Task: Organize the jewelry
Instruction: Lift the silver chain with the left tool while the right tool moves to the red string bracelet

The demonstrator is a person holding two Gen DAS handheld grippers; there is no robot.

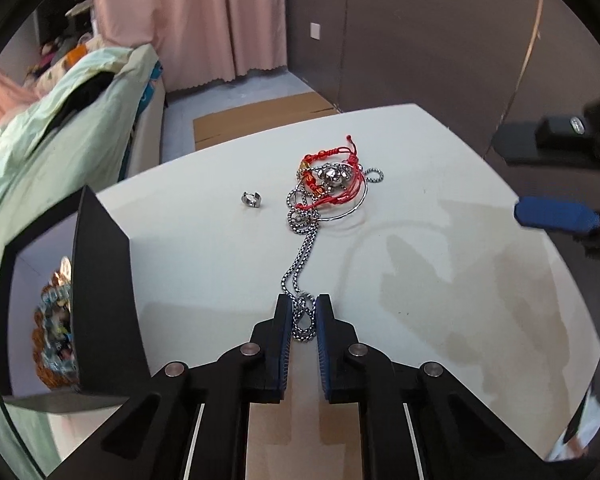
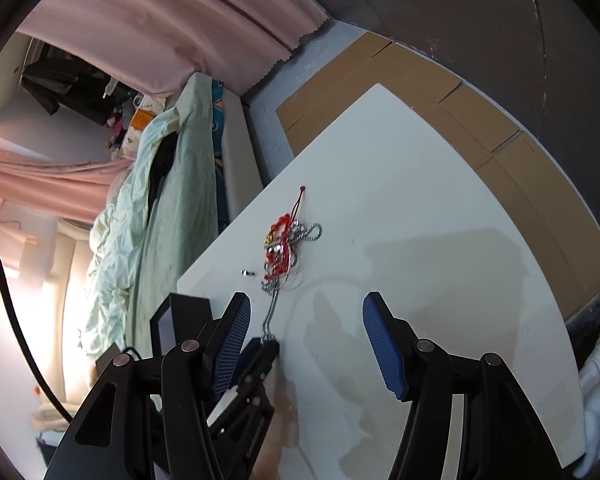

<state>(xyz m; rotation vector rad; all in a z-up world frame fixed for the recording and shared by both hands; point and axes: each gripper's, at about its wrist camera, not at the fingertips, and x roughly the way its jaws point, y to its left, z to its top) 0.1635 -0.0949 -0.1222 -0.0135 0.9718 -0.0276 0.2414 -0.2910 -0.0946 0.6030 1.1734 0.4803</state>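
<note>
Pinched between the pads of my left hand-held gripper [image 1: 303,312] is the near end of the steel chain necklace [image 1: 300,256], which trails across the white bench [image 1: 440,208] into the tangle of red cord bracelet [image 1: 336,176] and bangle. I judge a slow, low pull toward the black jewelry box [image 1: 100,280] on my left frees it best. My right hand-held gripper [image 2: 306,328] hovers spread wide, grasping nothing.
</note>
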